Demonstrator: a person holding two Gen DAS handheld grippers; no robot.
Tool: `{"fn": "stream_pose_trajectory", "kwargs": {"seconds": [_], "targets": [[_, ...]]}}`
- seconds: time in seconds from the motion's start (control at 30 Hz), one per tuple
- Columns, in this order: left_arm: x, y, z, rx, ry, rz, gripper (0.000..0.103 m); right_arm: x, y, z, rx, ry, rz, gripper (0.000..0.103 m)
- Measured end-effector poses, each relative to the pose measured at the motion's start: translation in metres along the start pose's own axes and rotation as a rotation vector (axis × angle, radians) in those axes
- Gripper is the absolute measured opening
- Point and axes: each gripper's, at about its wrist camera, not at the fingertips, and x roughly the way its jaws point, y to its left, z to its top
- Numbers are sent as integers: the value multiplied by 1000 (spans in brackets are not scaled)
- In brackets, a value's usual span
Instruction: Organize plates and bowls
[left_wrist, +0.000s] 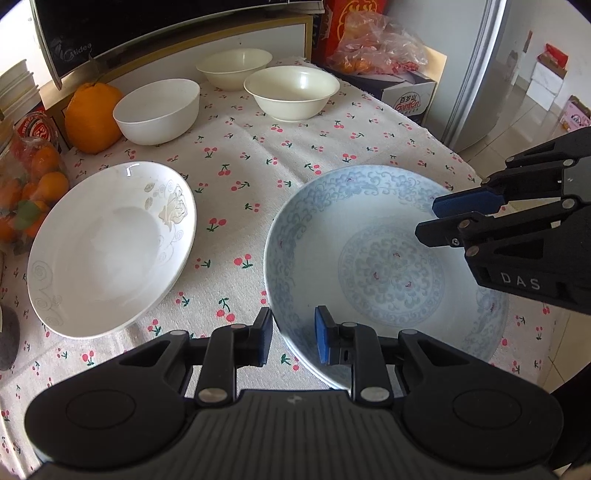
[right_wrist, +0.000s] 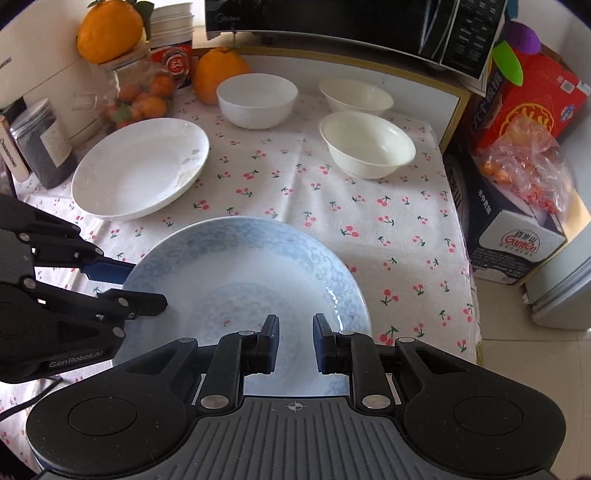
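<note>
A blue-patterned plate (left_wrist: 369, 240) (right_wrist: 240, 266) sits at the near right of the cherry-print tablecloth. My left gripper (left_wrist: 294, 339) (right_wrist: 144, 286) straddles its left rim, one pad outside and one inside, shut on it. Over the plate's right part my right gripper (right_wrist: 295, 343) (left_wrist: 426, 219) hovers, jaws nearly together with nothing between them. To the left lies a white plate with a rose (left_wrist: 103, 251) (right_wrist: 140, 170). Behind stand a white bowl (left_wrist: 157, 110) (right_wrist: 256, 99) and two cream bowls, one nearer (left_wrist: 291, 92) (right_wrist: 367, 144) and one farther back (left_wrist: 234, 68) (right_wrist: 354, 96).
A large orange (left_wrist: 92, 118) and a bag of small oranges (left_wrist: 26, 195) crowd the back left, with a dark jar (right_wrist: 44, 144) beside them. A microwave (left_wrist: 147, 29) stands behind the bowls. Cartons (right_wrist: 517, 236) and a fridge (left_wrist: 480, 74) flank the table's right edge.
</note>
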Motion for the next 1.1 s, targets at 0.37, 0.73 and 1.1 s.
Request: {"fn": "stream_pose_trajectory", "kwargs": {"seconds": [0.37,0.73,1.1], "targets": [[-6,9,-2,-46,-14,-12,35,-1,-8,3,66,12,35,21],[-16,9,3,-45,-65,12,77,-9,-20,8,148,-10,48,63],[-29,32,13,-154,-140,145,99,-7,-27,37,238,-78,38,84]]}}
